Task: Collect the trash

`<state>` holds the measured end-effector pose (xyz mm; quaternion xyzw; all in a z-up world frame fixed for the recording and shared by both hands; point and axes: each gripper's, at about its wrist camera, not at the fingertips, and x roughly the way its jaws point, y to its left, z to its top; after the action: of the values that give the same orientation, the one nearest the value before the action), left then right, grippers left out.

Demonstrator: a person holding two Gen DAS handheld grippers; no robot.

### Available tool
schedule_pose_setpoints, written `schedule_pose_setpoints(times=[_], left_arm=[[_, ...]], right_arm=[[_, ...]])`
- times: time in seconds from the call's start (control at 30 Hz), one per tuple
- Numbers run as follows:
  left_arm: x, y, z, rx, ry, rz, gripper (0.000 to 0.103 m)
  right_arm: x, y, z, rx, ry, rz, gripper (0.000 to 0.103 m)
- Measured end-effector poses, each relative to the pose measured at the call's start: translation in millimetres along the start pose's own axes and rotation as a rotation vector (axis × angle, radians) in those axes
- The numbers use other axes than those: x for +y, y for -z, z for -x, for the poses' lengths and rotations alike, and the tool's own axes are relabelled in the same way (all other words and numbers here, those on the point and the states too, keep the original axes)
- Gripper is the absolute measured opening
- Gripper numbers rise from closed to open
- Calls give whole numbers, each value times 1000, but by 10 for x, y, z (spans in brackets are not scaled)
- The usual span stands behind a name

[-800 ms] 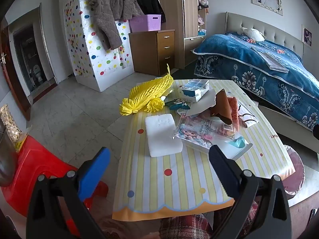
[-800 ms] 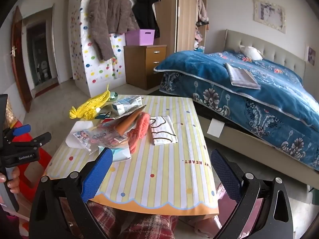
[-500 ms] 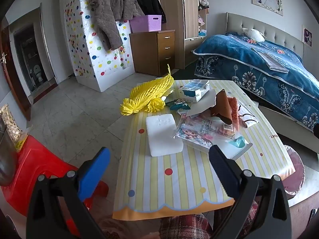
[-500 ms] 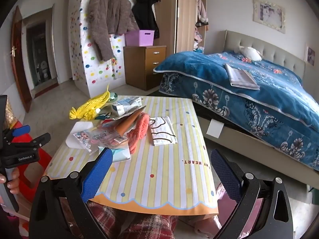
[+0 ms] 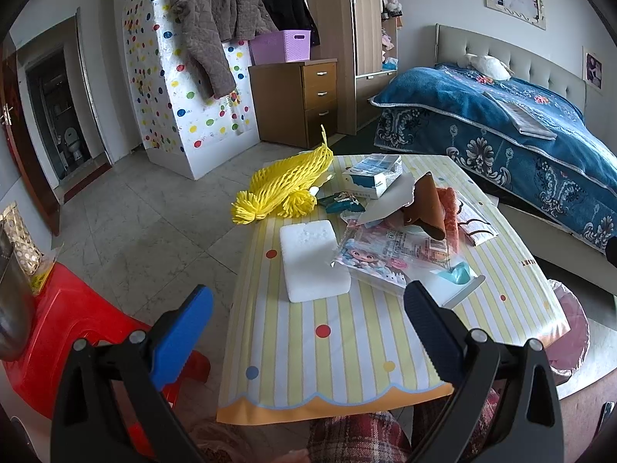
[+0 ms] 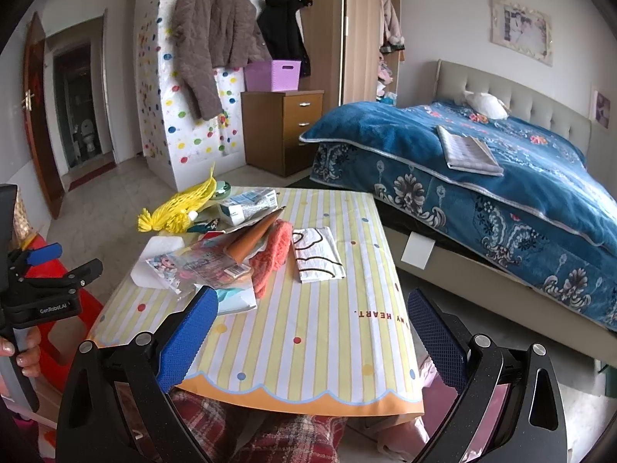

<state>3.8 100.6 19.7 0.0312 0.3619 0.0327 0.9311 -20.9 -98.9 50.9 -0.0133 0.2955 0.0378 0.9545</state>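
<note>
A striped table (image 5: 347, 347) holds a pile of trash: a yellow foam net (image 5: 285, 189), a white foam block (image 5: 310, 258), a cartoon-printed wrapper (image 5: 381, 254), a blue-white carton (image 5: 370, 177), a brown paper piece (image 5: 428, 208) and a white printed napkin (image 6: 316, 254). The net (image 6: 181, 208) and wrapper (image 6: 193, 266) also show in the right wrist view. My left gripper (image 5: 308, 332) is open and empty, above the table's near left edge. My right gripper (image 6: 308, 332) is open and empty above the near edge. The left gripper also shows at the left of the right wrist view (image 6: 50, 274).
A red plastic stool (image 5: 58, 332) stands left of the table, with a metal container (image 5: 11, 308) at the frame edge. A bed with a blue blanket (image 6: 501, 185) lies right of the table. A wooden drawer unit (image 5: 297, 100) and hanging coats are at the back.
</note>
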Motion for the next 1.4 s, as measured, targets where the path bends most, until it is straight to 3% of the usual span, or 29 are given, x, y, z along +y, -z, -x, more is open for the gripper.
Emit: schedule_pose_setpoints(times=[0.93,1.4], left_arm=[[-19,35,-22,5,-1,-3,96],[178,211,-347,62,-41,14,96]], right_arm=[[34,37,1,-19,7,11,98],[67,295,-440,78,-55,17,98]])
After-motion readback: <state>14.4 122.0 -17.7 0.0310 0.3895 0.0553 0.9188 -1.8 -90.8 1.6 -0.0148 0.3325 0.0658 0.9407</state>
